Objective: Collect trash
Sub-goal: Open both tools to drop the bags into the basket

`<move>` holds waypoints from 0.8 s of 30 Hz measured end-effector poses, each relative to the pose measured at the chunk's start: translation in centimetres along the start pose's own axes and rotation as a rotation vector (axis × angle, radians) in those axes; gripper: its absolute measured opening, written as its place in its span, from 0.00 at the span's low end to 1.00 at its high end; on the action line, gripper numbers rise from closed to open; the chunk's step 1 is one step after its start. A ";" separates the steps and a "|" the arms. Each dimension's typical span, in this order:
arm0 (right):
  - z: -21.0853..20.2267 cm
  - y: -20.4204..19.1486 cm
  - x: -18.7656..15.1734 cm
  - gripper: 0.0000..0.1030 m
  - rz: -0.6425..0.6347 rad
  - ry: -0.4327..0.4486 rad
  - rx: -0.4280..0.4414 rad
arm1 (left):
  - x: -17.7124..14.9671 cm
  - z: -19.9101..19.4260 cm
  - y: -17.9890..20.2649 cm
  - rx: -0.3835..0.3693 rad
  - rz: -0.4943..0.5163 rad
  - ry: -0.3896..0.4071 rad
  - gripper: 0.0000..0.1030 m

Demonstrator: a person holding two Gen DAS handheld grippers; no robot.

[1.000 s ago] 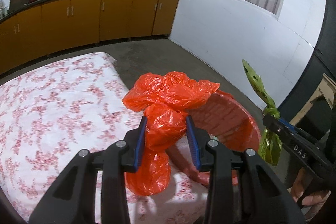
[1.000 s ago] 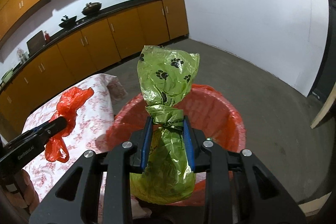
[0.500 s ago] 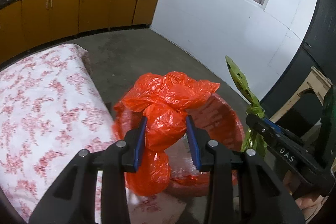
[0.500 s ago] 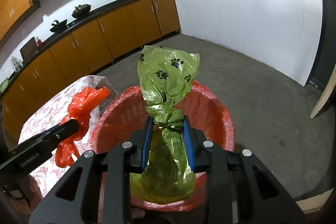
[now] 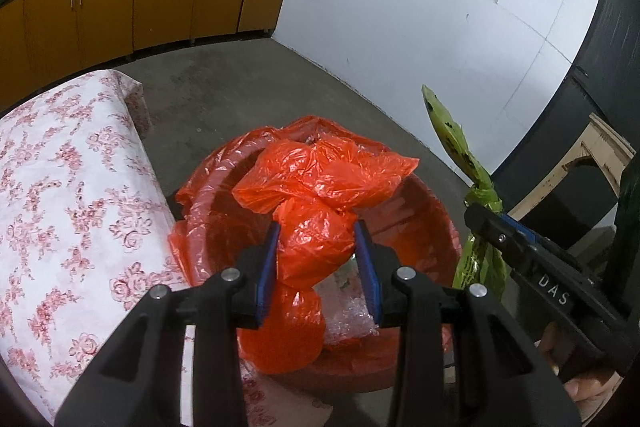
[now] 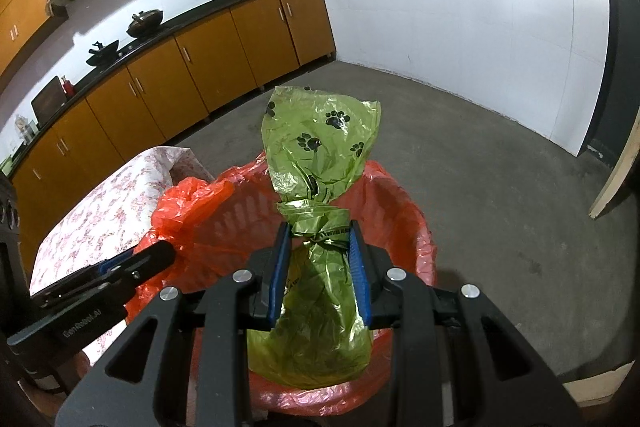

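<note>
The left gripper (image 5: 316, 259) pinches a knotted orange-red plastic trash bag (image 5: 316, 227) between its blue pads, the bag hanging over the open mouth of a round bin lined with red plastic (image 5: 436, 223). The right gripper (image 6: 318, 259) clamps a tied green plastic bag printed with black paw marks (image 6: 320, 163) just below its knot, also above the bin, nearer its right rim. Just left of the bin stands a table under a white cloth with red flowers (image 5: 60, 187), its corner close to the liner. Beyond lie grey concrete floor (image 6: 460, 147), orange-brown cabinets (image 6: 200, 71) and a white wall (image 5: 400, 7).
</note>
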State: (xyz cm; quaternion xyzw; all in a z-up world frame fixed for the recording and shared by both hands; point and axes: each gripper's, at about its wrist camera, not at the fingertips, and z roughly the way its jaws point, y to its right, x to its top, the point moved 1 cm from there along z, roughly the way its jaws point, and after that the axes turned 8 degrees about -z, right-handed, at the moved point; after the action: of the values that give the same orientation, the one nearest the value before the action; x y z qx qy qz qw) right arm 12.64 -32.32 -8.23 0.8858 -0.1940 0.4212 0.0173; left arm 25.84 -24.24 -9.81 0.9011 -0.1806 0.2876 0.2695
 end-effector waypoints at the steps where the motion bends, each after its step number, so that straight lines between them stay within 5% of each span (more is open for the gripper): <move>1: 0.1 0.0 0.0 0.28 0.002 -0.002 0.002 | 0.0 0.1 0.1 0.001 0.000 -0.003 0.36; 16: -0.2 0.8 -0.3 0.51 0.032 0.011 0.027 | -0.1 -0.6 -2.4 0.058 -0.070 0.012 0.52; 24: -3.2 -0.1 -0.8 0.88 0.000 0.103 -0.078 | -0.8 -6.4 -5.1 0.171 -0.092 0.148 0.72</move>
State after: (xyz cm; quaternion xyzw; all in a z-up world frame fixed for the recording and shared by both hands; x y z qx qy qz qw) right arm 9.83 -31.33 -6.75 0.8617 -0.2090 0.4582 0.0620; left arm 24.96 -16.33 -7.82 0.9044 -0.0936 0.3552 0.2172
